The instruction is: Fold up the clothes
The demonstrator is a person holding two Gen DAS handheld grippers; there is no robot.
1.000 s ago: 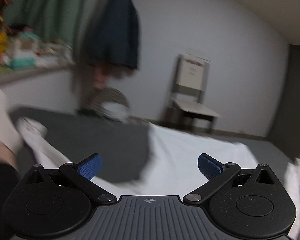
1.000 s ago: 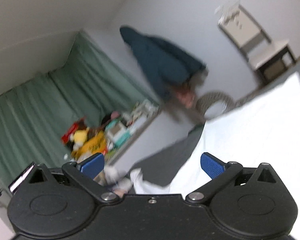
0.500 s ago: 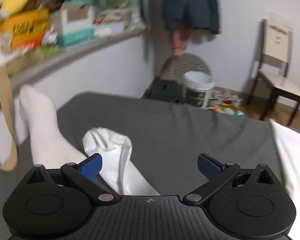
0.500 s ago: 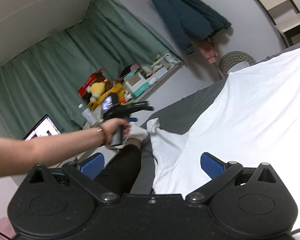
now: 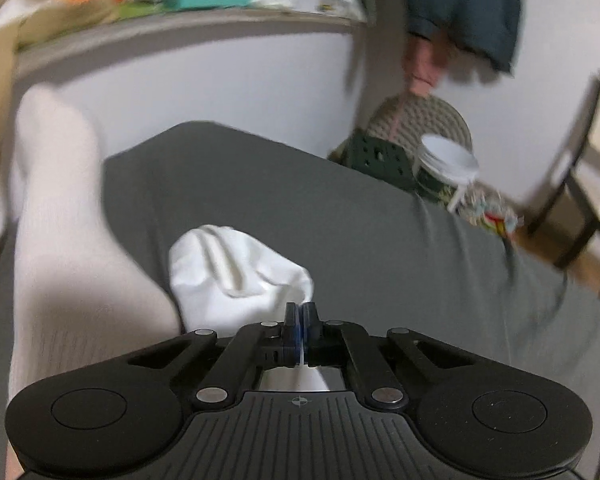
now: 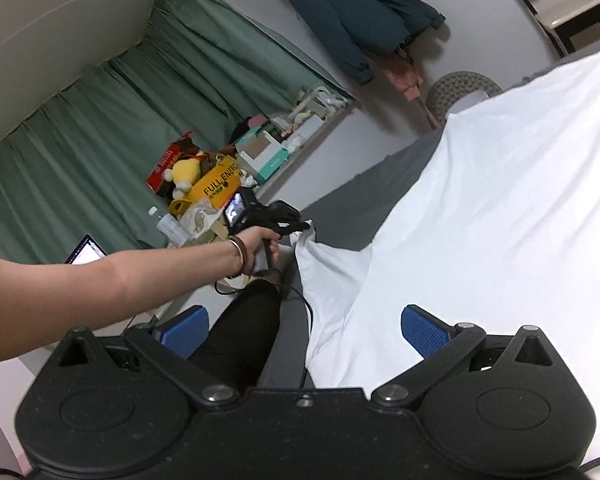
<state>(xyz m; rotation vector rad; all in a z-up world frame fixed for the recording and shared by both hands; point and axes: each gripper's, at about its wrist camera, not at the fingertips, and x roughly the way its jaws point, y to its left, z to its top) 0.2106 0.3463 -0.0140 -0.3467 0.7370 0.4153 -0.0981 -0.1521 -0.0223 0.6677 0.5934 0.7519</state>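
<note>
Nearest us, our left gripper (image 5: 301,312) is clamped on the sleeve end of the white garment (image 6: 500,184), which lies spread over the grey bed (image 5: 320,216). Our right gripper (image 6: 304,330) hangs above it with its blue pads wide apart, holding nothing. Beyond, green curtains (image 6: 120,120) cover the far wall.

- Green curtains (image 6: 100,120), hung along the wall.
- Dark teal jacket (image 6: 360,12), hung on the white wall.
- Cluttered shelf (image 6: 260,148), with a yellow plush toy (image 6: 184,172) and boxes.
- Open laptop (image 6: 85,250), screen lit.
- Wooden chair (image 5: 580,184), beside the grey bed cover (image 5: 340,232).
</note>
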